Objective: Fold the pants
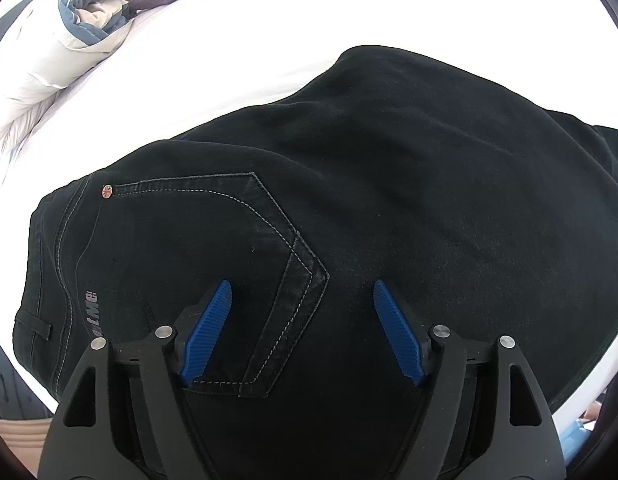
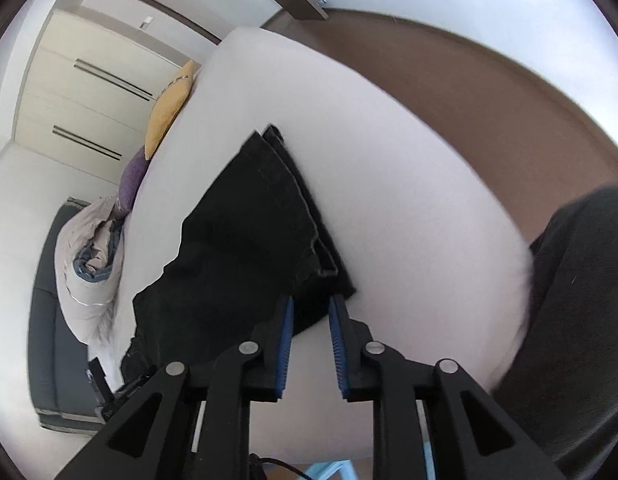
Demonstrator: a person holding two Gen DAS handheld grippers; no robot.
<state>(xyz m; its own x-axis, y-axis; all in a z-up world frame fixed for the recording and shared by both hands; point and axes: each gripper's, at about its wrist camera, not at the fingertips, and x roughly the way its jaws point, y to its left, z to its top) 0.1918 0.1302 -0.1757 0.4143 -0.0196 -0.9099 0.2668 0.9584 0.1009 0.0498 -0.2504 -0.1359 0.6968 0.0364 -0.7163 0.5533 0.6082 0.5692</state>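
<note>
Left hand-held gripper (image 1: 303, 300) hovers spread wide over the seat pocket of the black denim pants (image 1: 389, 184), gripping nothing. We find the right hand-held gripper (image 2: 311, 312) nearly closed yet empty, near the hem end. Pants lie folded lengthwise on the white bed (image 2: 409, 208) (legs stacked); crosswise folds remain, in our judgement.
</note>
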